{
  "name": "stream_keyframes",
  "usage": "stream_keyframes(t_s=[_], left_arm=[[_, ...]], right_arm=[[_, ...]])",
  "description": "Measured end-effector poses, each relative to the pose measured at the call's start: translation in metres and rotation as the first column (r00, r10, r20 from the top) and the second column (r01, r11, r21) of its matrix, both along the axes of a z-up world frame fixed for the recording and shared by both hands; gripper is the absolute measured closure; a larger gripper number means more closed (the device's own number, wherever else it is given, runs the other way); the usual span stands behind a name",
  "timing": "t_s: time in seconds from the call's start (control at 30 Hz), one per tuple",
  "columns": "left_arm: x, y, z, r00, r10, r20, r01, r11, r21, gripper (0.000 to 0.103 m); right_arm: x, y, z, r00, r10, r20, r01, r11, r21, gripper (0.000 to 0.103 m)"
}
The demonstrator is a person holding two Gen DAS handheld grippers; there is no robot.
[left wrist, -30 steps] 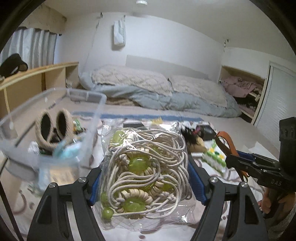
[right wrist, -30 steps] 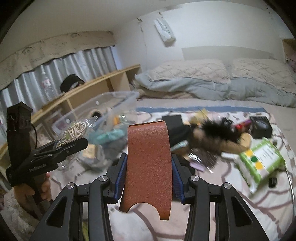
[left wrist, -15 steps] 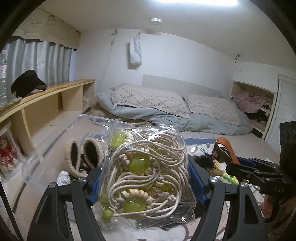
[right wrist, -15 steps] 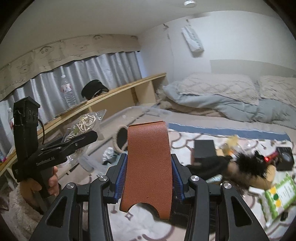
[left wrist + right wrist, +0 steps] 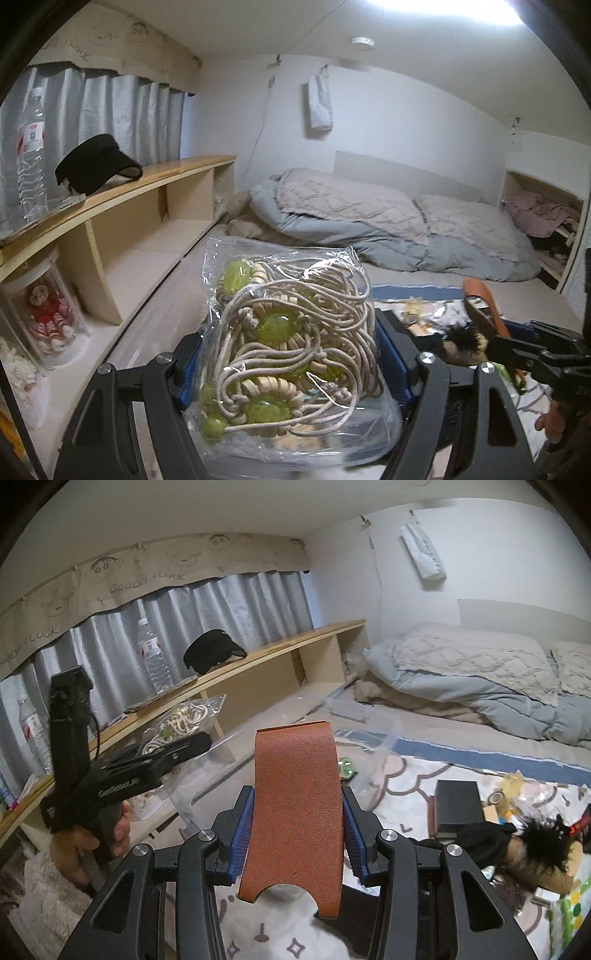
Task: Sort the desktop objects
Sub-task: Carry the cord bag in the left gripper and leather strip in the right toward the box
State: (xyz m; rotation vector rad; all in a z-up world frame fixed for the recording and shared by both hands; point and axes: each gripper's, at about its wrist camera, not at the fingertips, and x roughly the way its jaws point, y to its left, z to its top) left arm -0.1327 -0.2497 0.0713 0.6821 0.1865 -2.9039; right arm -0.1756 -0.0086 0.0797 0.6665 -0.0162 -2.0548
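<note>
Between our left hand-held gripper [image 5: 291, 373] pads sits the clear bag of beaded cord [image 5: 291, 350], clamped; the right hand-held gripper [image 5: 295, 834] clenches the brown leather piece [image 5: 295, 805]. Both have risen off the cluttered bed [image 5: 424, 775] toward the clear bin [image 5: 369, 738], so we judge dropping next.

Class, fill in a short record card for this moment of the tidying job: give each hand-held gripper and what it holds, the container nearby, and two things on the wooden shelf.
left hand-held gripper: shut on clear bag of corded beads, lifted
right hand-held gripper: shut on brown leather piece, upright between the pads
container: clear plastic bin, blurred, ahead of the right gripper
wooden shelf: black visor cap; water bottle
background: bedding
</note>
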Motion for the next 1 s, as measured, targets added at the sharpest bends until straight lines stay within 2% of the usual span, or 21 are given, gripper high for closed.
stream_keyframes(t_s=[0.23, 0.47, 0.77, 1.0], left_arm=[[-0.019, -0.029, -0.023, 0.989, 0.029, 0.145, -0.027, 1.000, -0.017, 0.026], [-0.038, -0.036, -0.046, 0.968, 0.012, 0.251, -0.001, 0.999, -0.040, 0.026], [-0.061, -0.037, -0.066, 0.940, 0.011, 0.340, 0.024, 0.995, -0.101, 0.026], [-0.071, -0.038, -0.076, 0.928, 0.032, 0.372, 0.026, 0.989, -0.149, 0.025]], right_arm=[[-0.002, -0.025, -0.009, 0.999, 0.020, 0.046, -0.021, 1.000, 0.008, 0.058], [0.000, -0.037, -0.014, 0.998, 0.027, 0.056, -0.028, 0.999, 0.032, 0.058], [-0.001, -0.042, -0.020, 0.997, 0.030, 0.067, -0.033, 0.998, 0.049, 0.058], [-0.002, -0.043, -0.026, 0.996, 0.030, 0.081, -0.035, 0.998, 0.054, 0.058]])
